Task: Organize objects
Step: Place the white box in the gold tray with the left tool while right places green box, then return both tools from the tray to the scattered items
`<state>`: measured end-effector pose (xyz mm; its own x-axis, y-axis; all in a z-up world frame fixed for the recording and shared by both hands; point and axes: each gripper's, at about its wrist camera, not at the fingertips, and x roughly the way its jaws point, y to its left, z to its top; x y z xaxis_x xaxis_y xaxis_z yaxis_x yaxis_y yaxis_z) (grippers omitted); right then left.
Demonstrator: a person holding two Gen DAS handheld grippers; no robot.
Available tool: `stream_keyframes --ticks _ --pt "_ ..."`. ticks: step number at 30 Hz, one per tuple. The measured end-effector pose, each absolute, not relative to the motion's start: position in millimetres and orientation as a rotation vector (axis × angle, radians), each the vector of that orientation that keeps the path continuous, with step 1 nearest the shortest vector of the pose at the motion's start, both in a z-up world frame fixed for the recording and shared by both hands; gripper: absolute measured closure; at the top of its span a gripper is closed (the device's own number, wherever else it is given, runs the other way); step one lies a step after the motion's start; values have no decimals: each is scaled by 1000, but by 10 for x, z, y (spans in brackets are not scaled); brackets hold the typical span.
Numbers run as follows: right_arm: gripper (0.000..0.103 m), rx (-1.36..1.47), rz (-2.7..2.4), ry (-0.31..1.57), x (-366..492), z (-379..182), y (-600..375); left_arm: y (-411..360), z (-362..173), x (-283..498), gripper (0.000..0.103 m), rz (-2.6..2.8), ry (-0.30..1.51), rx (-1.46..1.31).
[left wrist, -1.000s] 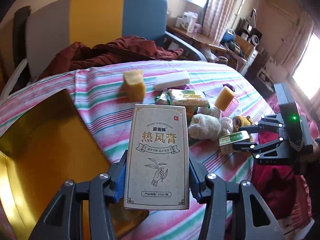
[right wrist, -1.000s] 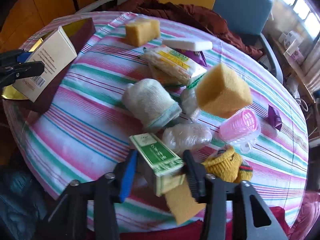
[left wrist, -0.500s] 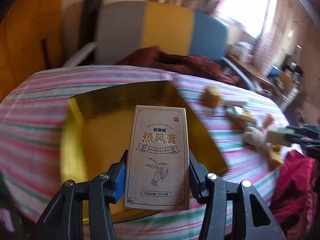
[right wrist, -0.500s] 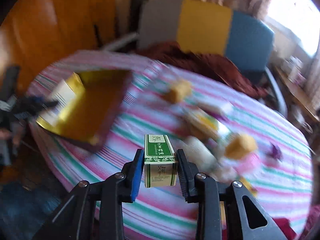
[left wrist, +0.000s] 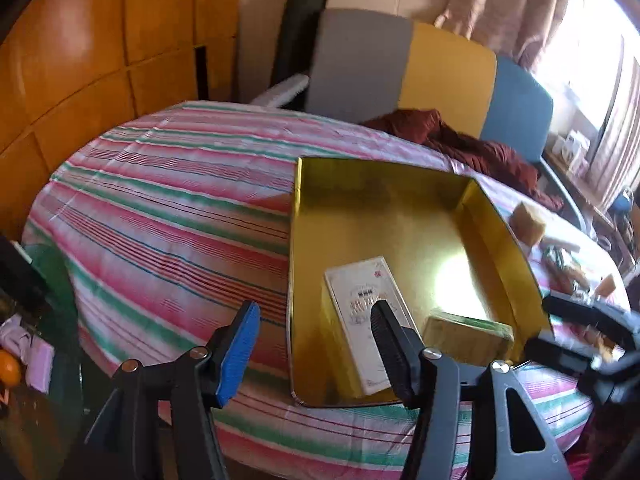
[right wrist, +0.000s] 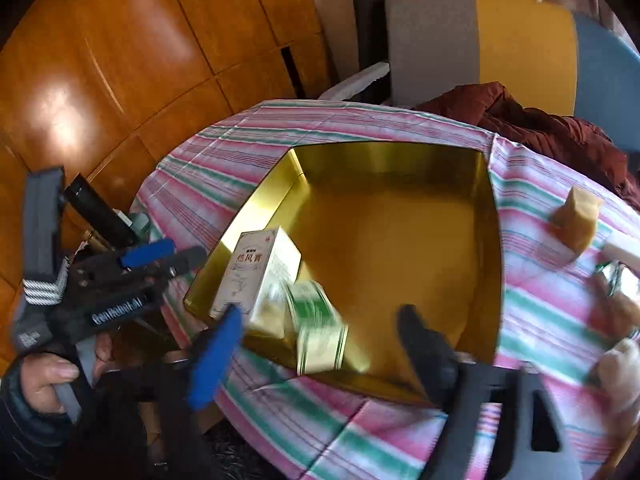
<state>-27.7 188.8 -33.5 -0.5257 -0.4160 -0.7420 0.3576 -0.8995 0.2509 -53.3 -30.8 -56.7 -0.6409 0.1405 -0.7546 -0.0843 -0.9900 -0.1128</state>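
A gold tray lies on the striped table. A beige carton with Chinese print lies inside it at the near corner. A small green box, blurred, lies beside it in the tray. My left gripper is open and empty just in front of the tray's near edge; it also shows in the right wrist view. My right gripper is open and empty above the tray's near side; it also shows in the left wrist view.
A yellow sponge block, a white bar and other small items lie right of the tray. A dark red cloth lies at the table's far edge before a grey, yellow and blue chair. Wooden panels stand at left.
Both grippers have opened. The beige carton left my left gripper and the green box left my right gripper; both now lie in the gold tray. Both cameras swung toward the tray.
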Motion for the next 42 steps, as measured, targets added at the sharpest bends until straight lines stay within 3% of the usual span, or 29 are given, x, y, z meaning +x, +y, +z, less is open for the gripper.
stream_keyframes --ticks 2,5,9,23,42 --pt "18 1152 -2471 -20 -184 -330 1823 -341 -491 -470 44 2792 -125 -1215" --pt "0 988 -2667 132 10 -214 1803 -300 -401 -416 44 2853 -113 -1179" --pt "0 842 -2777 232 101 -113 1762 -186 -305 -410 44 2868 -81 -1156" --pt "0 1062 -2865 -106 172 -358 2430 304 -24 -168 44 2840 144 -973" --pt "0 1074 -3027 -181 348 -241 3077 873 -77 -115 44 2679 259 -976"
